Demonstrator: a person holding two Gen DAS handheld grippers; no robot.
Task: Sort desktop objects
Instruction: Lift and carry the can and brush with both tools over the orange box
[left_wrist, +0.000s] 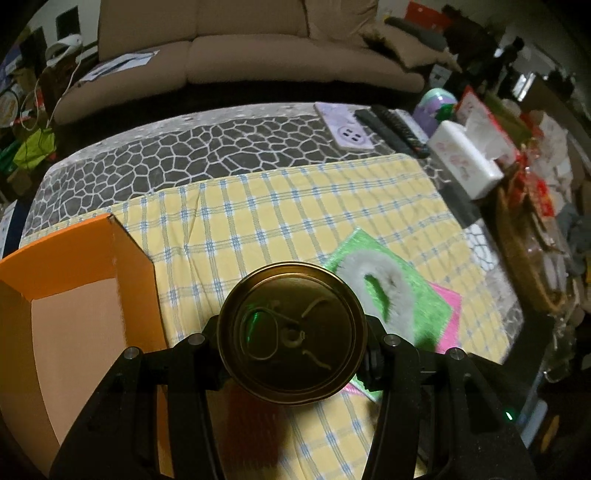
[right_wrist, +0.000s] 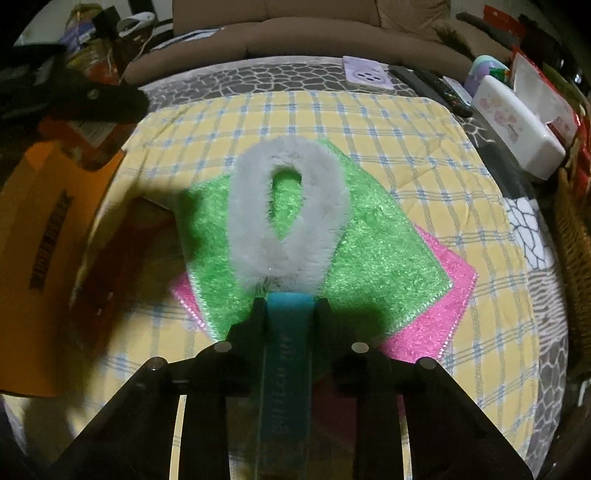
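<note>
Can (left_wrist: 291, 334) clamped in left hand-held gripper (left_wrist: 291, 354).

Gold-topped can (left_wrist: 291, 334), pull tab intact, seen end-on and held off the checked cloth, beside an open orange box (left_wrist: 74, 295). White fluffy loop brush (right_wrist: 288, 214) on a teal handle (right_wrist: 288, 354), lifted above a green glittery cloth (right_wrist: 369, 258), itself laid overlapping a pink glittery cloth (right_wrist: 428, 328); both cloths flat on the yellow checked cloth.

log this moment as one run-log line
left gripper: shut on gold-topped metal can | right gripper: shut on teal-handled white fluffy loop brush | orange cardboard box: open
</note>
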